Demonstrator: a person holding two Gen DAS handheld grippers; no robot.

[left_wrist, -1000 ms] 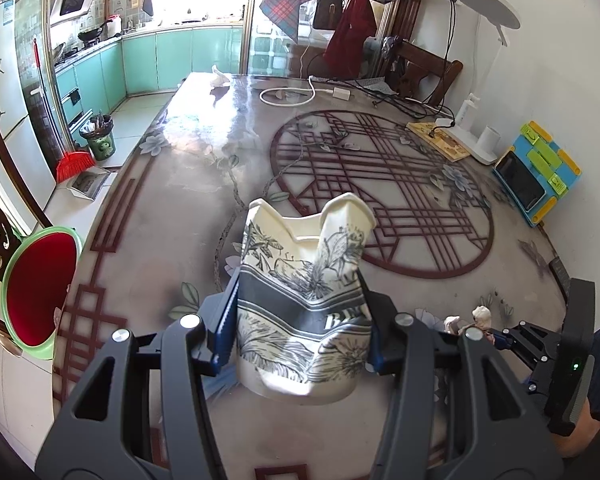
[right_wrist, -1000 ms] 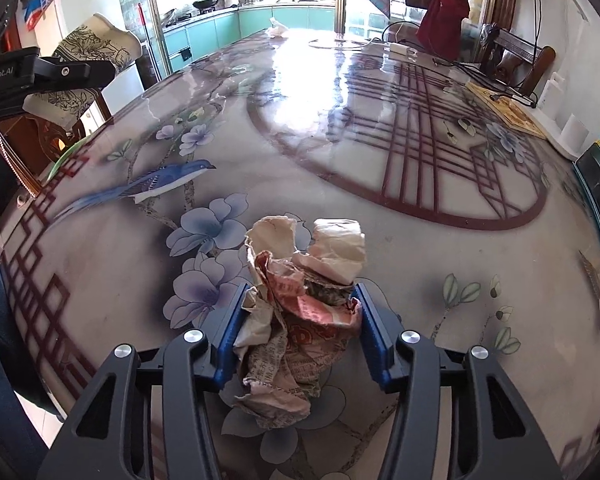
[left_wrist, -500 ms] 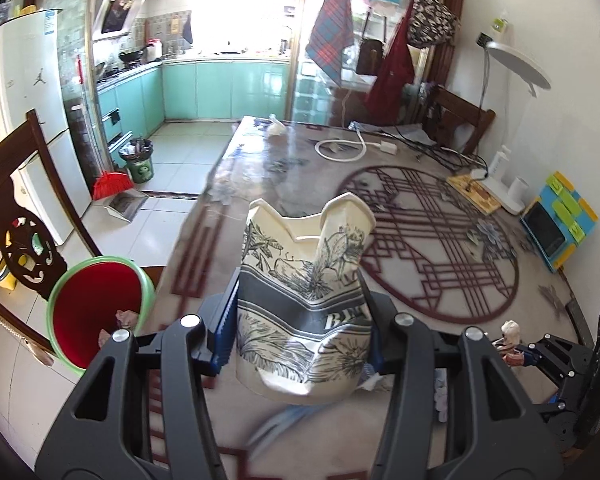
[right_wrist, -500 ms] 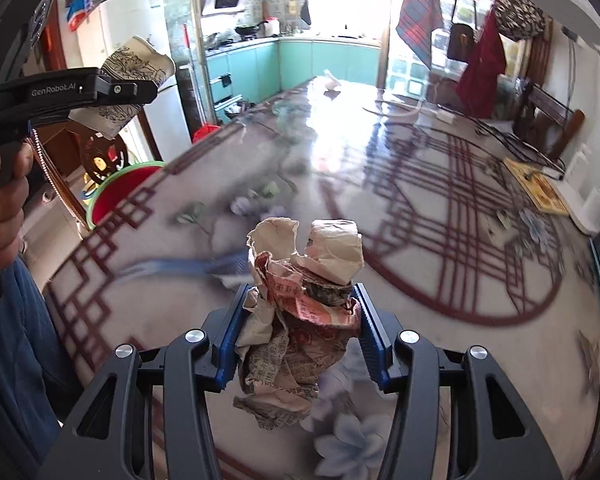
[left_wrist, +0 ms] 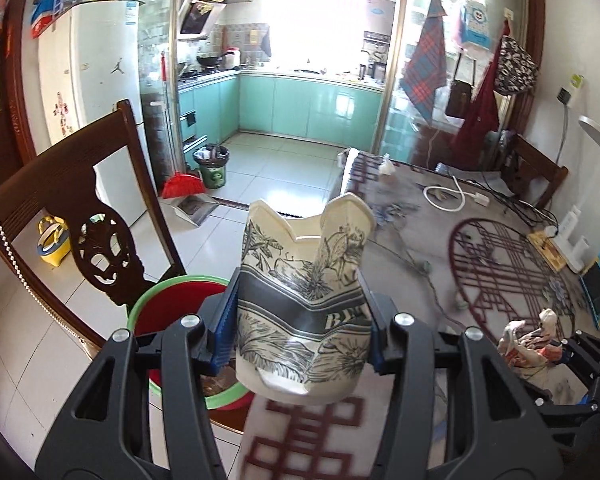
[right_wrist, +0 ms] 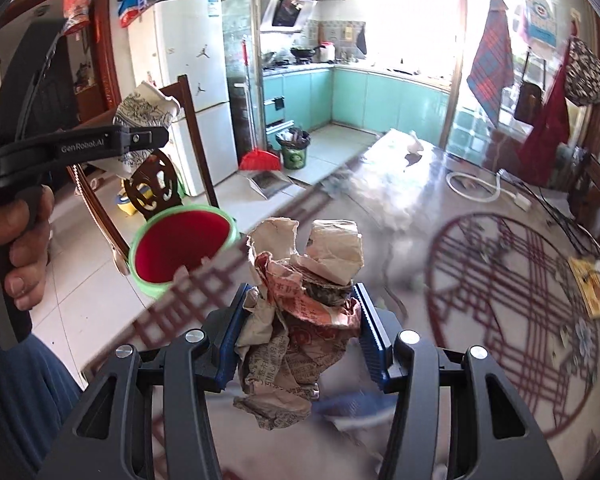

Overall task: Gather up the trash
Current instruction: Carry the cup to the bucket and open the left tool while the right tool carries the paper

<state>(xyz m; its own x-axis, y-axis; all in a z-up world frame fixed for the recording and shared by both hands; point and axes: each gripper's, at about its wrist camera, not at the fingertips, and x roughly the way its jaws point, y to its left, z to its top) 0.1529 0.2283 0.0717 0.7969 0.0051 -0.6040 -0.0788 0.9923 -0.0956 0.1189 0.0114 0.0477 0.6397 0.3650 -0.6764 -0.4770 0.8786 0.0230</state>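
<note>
Left gripper [left_wrist: 304,332]: clamped on a crushed paper cup [left_wrist: 304,300] with grey leaf print, blue pads pressing both its sides, cup upright with dented rim on top. Below and to the left of it, a red bin with green rim [left_wrist: 172,312] on the tiled floor, just beside the table edge [left_wrist: 300,432] and a dark wooden chair [left_wrist: 80,216].

Right gripper [right_wrist: 300,332]: closed tight on a crumpled wad of printed paper [right_wrist: 300,312], held above the patterned table [right_wrist: 500,300]. Same red bin [right_wrist: 184,252] visible to the left past the table edge, with some of its rim hidden by the edge. At far left, a hand [right_wrist: 16,248] holding the other gripper with the cup [right_wrist: 144,116], up in front of the chair.
</note>
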